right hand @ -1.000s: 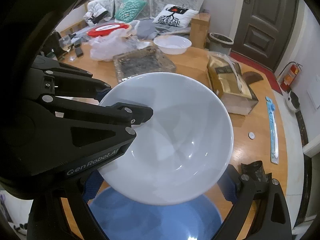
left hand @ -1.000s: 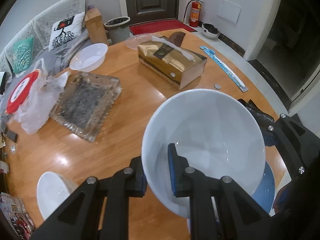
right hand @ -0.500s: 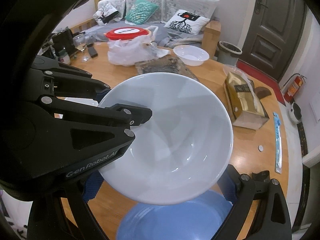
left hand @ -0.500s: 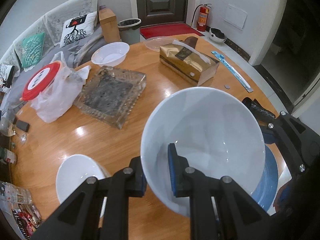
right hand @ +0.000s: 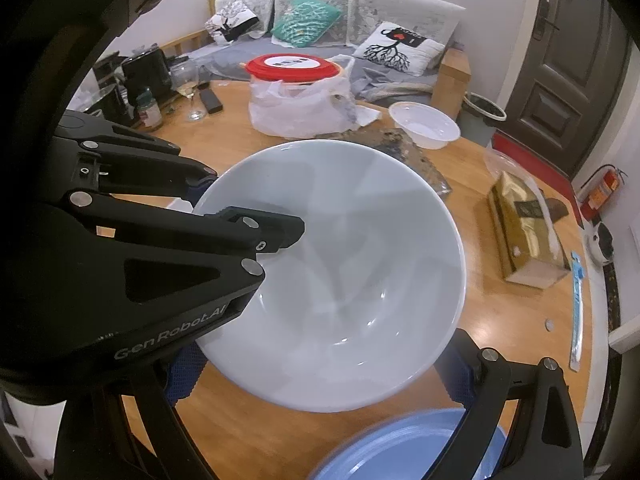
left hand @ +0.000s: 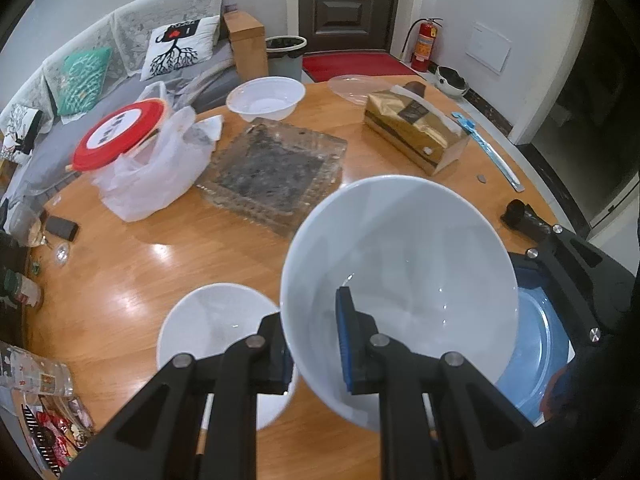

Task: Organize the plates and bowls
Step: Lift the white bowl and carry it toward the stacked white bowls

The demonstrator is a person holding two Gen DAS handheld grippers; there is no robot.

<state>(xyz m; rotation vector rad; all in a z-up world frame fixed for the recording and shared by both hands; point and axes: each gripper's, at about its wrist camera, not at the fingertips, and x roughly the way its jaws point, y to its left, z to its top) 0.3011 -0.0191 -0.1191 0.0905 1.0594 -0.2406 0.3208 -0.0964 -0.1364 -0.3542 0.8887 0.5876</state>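
Through the left wrist camera I see my left gripper [left hand: 314, 340] clamped on the near rim of the large white bowl [left hand: 400, 272]; one blue-padded finger sits inside the bowl, the other outside against its wall; the bowl is lifted clear of the round wooden table [left hand: 132, 280] and tilted toward the lens. Just beside it, lower left, a smaller white bowl [left hand: 212, 328] rests on the table, partly hidden by the outer finger; a blue plate [left hand: 540, 352] lies under the large bowl's right edge. The right gripper's black frame shows at the right edge. Further back stand a glass tray [left hand: 276, 168], a gold tissue box [left hand: 416, 132], a plastic bowl [left hand: 266, 98] and a bagged tub with a red lid [left hand: 120, 132].

Through the right wrist camera I see the same large white bowl [right hand: 332, 276] filling the middle, with the left gripper [right hand: 200, 204] gripping its left rim; my right gripper [right hand: 320, 376] has its two fingers spread wide on either side of the bowl's underside; whether its pads press the bowl I cannot tell. The blue plate [right hand: 400, 448] sits at the lower edge, beneath the bowl; the gold tissue box [right hand: 520, 232] lies to the right on the table [right hand: 500, 320].
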